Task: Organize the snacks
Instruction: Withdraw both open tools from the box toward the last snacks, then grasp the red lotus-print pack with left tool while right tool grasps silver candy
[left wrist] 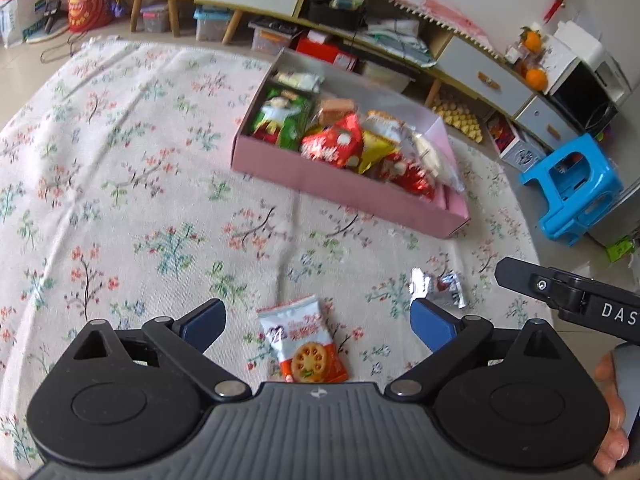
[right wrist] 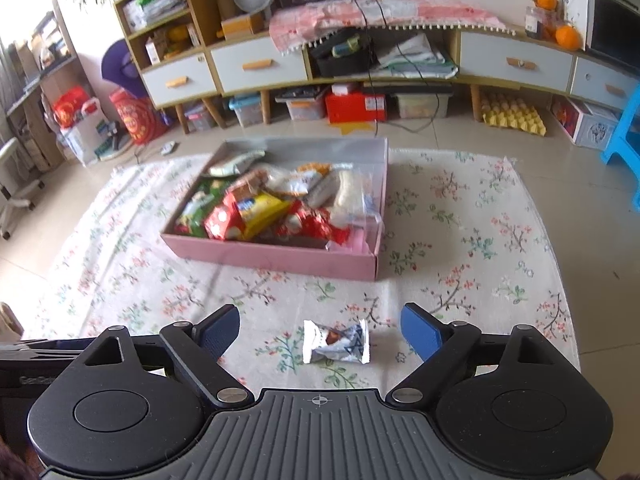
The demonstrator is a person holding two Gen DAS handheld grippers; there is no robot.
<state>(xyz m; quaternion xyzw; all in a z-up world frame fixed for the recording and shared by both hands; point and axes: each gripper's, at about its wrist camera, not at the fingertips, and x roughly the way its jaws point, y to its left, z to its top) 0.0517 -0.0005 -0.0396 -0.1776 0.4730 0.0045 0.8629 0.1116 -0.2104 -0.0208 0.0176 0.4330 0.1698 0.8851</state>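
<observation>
Snacks piled in the pink box (right wrist: 276, 258), lying loose on the floral cloth (left wrist: 120, 184) beyond both tools. Two packets lying outside it, well apart from the box: an orange-and-white biscuit packet (left wrist: 303, 346) sitting flat between the wide-spread fingers of the left gripper (left wrist: 318, 326), and a silver wrapped sweet (right wrist: 336, 342) resting between the equally spread fingers of the right gripper (right wrist: 320, 330). Neither tool gripping anything; blue pads standing clear of each packet on both sides. In the left wrist view, the silver sweet (left wrist: 438, 288) showing just beyond the right-hand blue pad, with the right gripper's black arm reaching in from the edge near it. Bare cloth lying between the packets and the box's near wall. Behind the box, a low cabinet (right wrist: 260, 66) with grey drawers lining the wall; a blue stool (left wrist: 572, 188) standing off the cloth's edge, near the box's corner.
</observation>
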